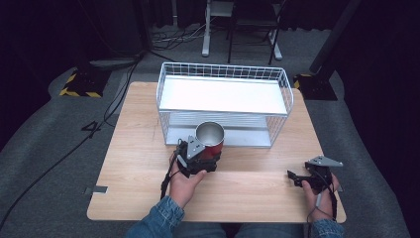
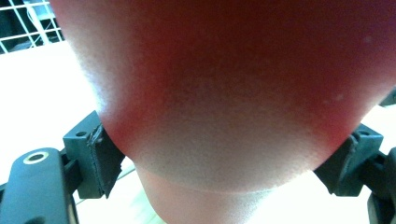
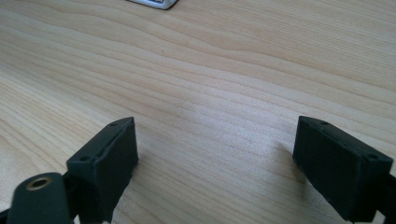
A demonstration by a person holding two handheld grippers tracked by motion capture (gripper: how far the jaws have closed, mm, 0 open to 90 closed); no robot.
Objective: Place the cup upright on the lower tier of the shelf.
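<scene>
Jaws of the left gripper (image 1: 202,159) are clamped on either side of a red cup (image 1: 210,140) with a shiny metal inside, which stands upright on the wooden surface (image 1: 133,148), just in front of a white wire basket rack (image 1: 224,101). In the left gripper view the cup's red wall (image 2: 233,93) sits pressed between both pads. Well apart, the right gripper (image 1: 298,177) rests low over bare wood with its jaws spread wide and empty.
</scene>
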